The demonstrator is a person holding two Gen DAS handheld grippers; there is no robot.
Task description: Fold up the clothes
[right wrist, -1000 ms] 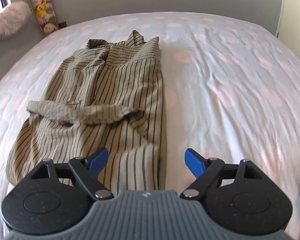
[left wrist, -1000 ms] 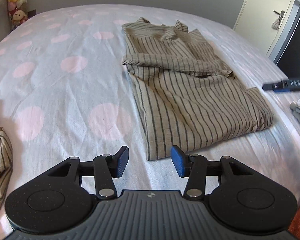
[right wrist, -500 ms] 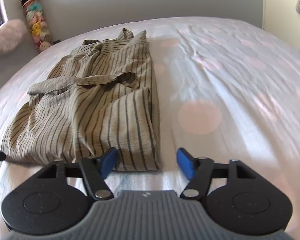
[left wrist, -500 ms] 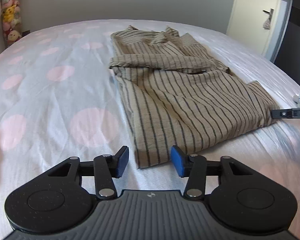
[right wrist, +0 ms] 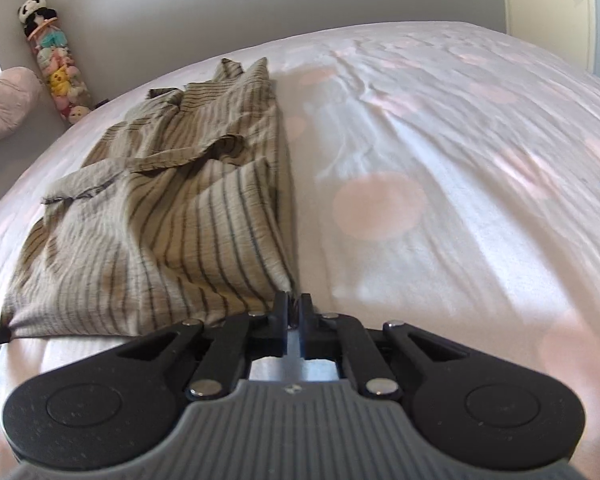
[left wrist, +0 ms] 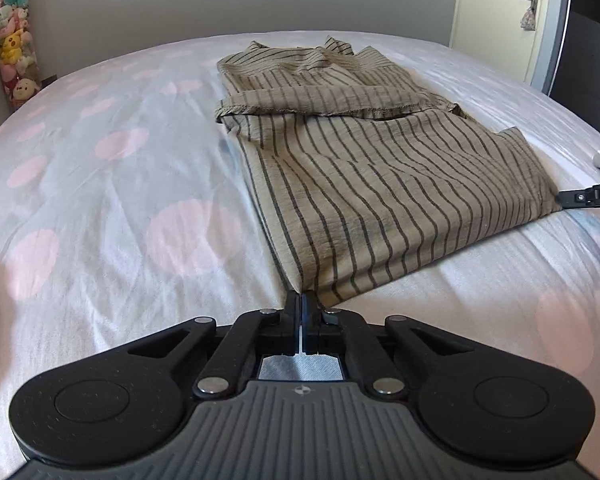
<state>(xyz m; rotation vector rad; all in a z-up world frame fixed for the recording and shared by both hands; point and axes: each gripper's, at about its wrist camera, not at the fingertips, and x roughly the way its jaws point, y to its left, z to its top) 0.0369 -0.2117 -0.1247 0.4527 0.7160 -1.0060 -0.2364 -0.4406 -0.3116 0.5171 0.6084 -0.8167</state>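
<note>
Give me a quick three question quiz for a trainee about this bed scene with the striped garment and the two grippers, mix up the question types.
1. True or false: the left gripper has its jaws spread wide above the bedsheet.
2. Multiple choice: which part of the striped garment does the right gripper pinch? A) the collar end far from the camera B) a near hem corner C) the sleeve folded across the middle
3. Short answer: what stands in the far left corner of the room?

Key
1. False: its jaws are shut, on the garment's near hem corner.
2. B.
3. A tall stack of plush toys.
</note>
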